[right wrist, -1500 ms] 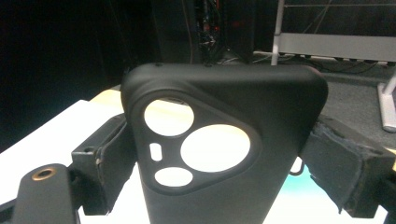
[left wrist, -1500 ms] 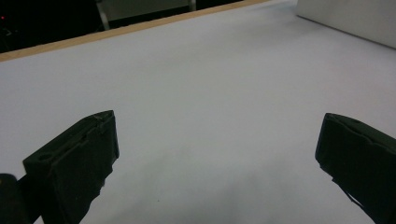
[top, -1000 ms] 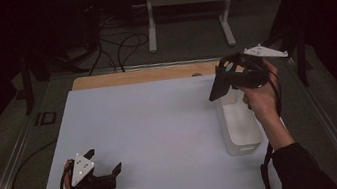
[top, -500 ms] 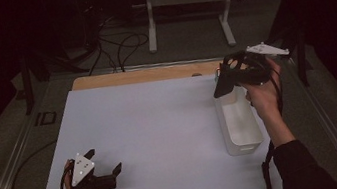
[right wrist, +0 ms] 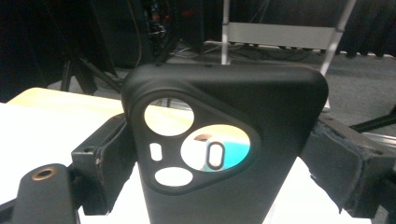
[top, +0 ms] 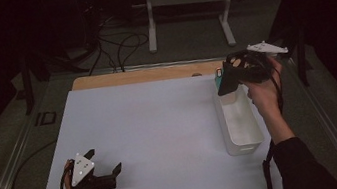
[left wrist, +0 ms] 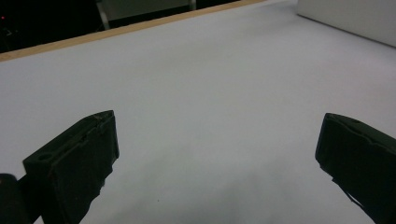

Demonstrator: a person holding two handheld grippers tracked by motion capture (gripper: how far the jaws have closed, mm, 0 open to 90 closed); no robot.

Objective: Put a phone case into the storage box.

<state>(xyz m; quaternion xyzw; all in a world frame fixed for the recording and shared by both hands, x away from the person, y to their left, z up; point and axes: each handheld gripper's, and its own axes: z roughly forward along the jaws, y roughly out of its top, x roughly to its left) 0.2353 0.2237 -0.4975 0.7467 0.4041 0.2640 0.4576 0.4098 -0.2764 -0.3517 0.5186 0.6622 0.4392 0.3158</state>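
A dark room with cables and a metal stand on the floor surrounds a desk [top: 160,121] covered by a matte white sheet, its far edge showing a strip of pale wood. At the desk's right side stands a translucent white bin [top: 239,123], long and rectangular, its long axis running from the near edge toward the far edge.

The right hand-held gripper [top: 227,76] is raised over the far end of this bin. Its jaws are closed on a black phone case [right wrist: 224,144], one padded jaw pressing each long side. The case is smooth, matte and round-cornered, with a triangular camera panel pierced by round and oval cut-outs; it stands upright between the jaws, long axis vertical in the right gripper view. The bin therefore lies directly below and toward the person from the case, so a lowering move would likely bring it inside. The right hand is much the nearer.

The left hand-held gripper [top: 104,170] rests on the sheet near the desk's near-left corner, well apart from the bin, jaws spread wide and holding nothing.
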